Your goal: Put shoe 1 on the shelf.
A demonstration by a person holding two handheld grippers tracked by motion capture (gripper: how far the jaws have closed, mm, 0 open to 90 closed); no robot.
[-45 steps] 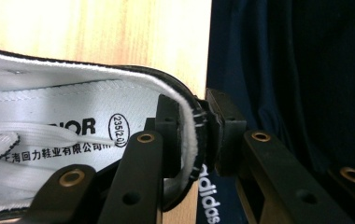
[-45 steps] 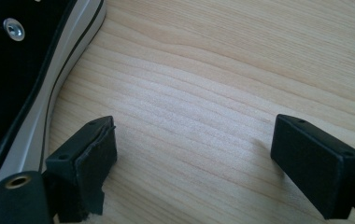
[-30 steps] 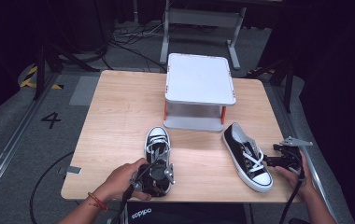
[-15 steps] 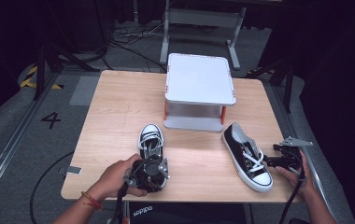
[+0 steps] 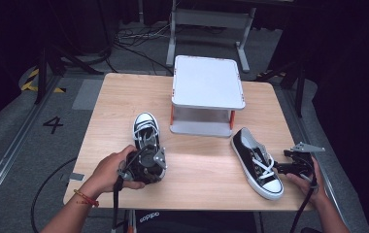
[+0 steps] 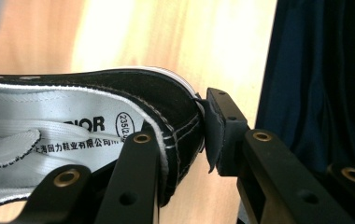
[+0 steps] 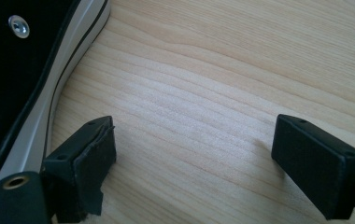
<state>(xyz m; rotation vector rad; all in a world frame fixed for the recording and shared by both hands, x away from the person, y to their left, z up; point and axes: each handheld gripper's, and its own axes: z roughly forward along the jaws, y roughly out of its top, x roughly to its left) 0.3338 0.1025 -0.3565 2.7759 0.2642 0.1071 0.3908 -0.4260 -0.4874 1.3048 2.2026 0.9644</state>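
Sneaker number 1 [image 5: 146,130] sits near the front-left part of the table [image 5: 124,97], toe pointing away from me — my left tongs [image 6: 180,140] are clamped on its heel, 1 jaw inside the collar and 1 pressing the back. The second sneaker [image 5: 257,161] lies at the right, well apart. My right tongs [image 7: 194,154] rest wide apart just beside its white sole — nothing between the jaws but bare wood.
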